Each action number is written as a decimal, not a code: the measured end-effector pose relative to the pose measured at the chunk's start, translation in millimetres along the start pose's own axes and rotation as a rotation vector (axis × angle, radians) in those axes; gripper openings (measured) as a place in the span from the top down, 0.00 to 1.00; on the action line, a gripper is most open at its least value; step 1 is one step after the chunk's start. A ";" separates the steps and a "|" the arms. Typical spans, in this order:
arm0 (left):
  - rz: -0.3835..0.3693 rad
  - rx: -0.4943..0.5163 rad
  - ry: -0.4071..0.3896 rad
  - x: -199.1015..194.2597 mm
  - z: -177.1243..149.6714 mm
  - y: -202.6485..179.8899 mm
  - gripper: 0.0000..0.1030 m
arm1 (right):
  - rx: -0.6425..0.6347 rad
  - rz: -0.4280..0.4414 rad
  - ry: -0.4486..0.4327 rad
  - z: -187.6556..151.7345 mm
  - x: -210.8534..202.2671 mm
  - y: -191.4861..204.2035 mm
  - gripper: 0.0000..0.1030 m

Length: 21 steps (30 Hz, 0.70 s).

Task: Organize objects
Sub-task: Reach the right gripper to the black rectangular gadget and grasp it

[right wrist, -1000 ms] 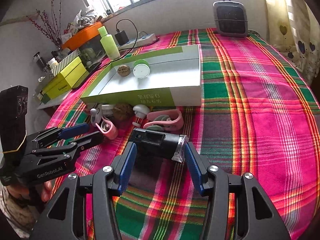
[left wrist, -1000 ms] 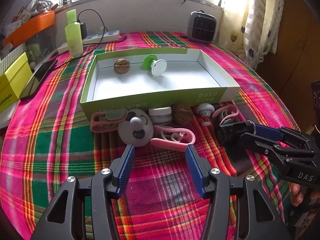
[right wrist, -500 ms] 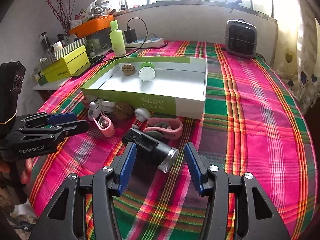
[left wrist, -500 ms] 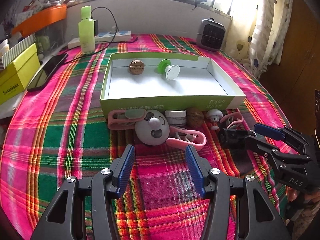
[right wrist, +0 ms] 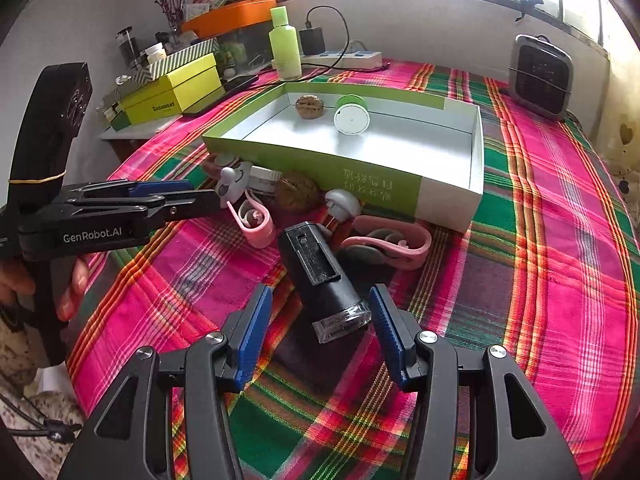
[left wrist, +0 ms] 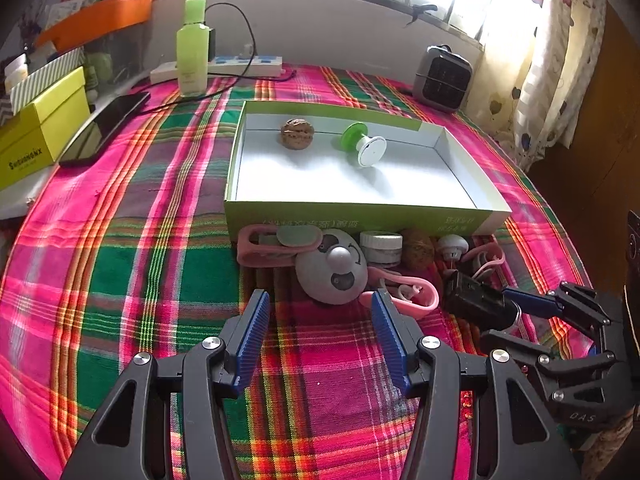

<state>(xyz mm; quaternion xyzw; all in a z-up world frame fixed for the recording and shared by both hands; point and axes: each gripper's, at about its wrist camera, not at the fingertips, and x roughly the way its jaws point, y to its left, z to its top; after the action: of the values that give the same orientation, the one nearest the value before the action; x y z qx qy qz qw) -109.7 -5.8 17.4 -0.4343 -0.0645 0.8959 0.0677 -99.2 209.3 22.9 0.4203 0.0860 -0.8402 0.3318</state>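
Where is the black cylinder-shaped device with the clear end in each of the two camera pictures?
Left wrist view: the black device lies at the lower right on the cloth, beside the right tongs.
Right wrist view: the black device lies at the lower centre, its clear end between the open blue fingers.
Shared landmark: the green box, just behind the device in both views.
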 end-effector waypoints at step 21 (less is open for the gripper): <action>-0.003 -0.061 0.012 20.1 16.6 3.4 0.50 | 0.008 -0.050 0.004 9.0 9.2 6.8 0.59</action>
<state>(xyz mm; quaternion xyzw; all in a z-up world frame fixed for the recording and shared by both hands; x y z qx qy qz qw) -135.3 -6.6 11.5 -0.4414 -0.0920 0.8908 0.0560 -104.7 195.8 22.4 0.4208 0.0938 -0.8477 0.3091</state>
